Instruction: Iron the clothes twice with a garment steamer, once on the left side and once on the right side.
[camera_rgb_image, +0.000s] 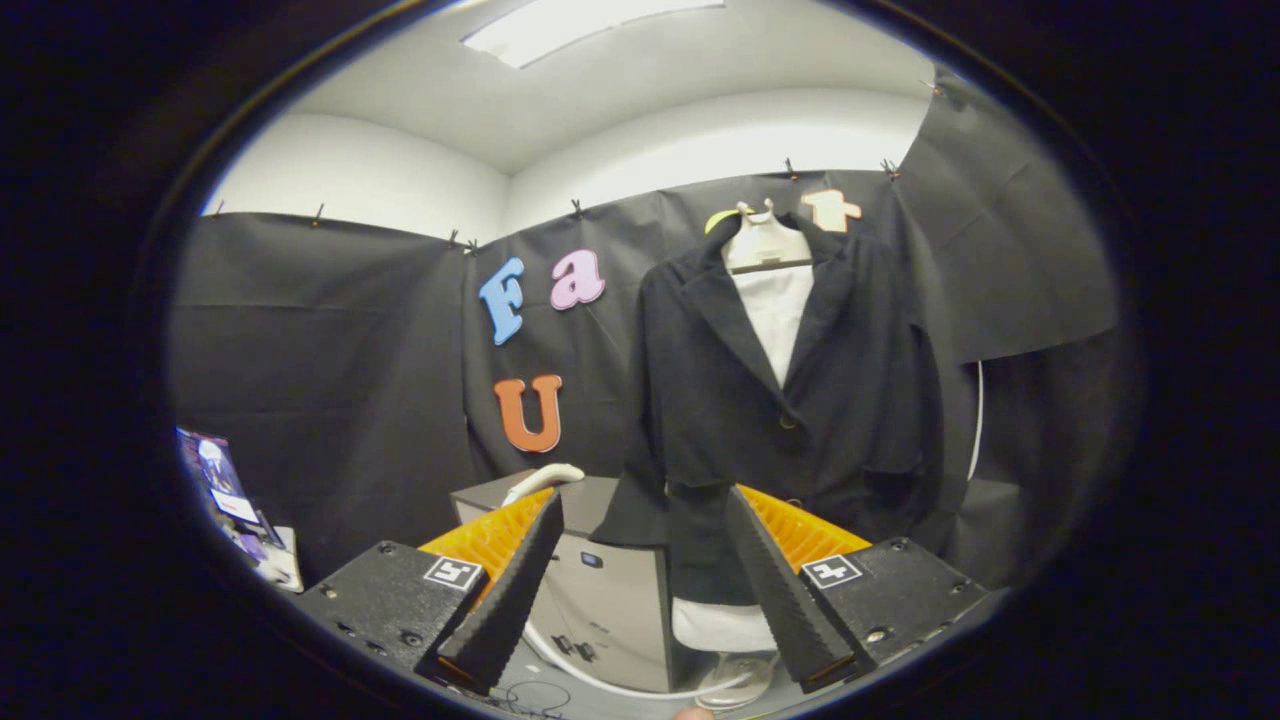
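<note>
A black jacket (790, 400) hangs on a white mannequin torso (770, 290), well beyond my fingers and slightly right of them. A grey box-shaped steamer base (610, 590) stands lower down, seen through the gap between the fingers. On its top lies the white steamer handle (545, 478), just above my left fingertip, and a white hose (600, 682) curls around the base's foot. My gripper (645, 510) is open, its two black ribbed fingers (510, 590) spread wide with nothing held between them.
The mannequin's stand (735, 680) rests on the floor beside the steamer base. A screen and some papers (235, 500) sit far off to the left. A white cord (977, 420) hangs down past the jacket's right side.
</note>
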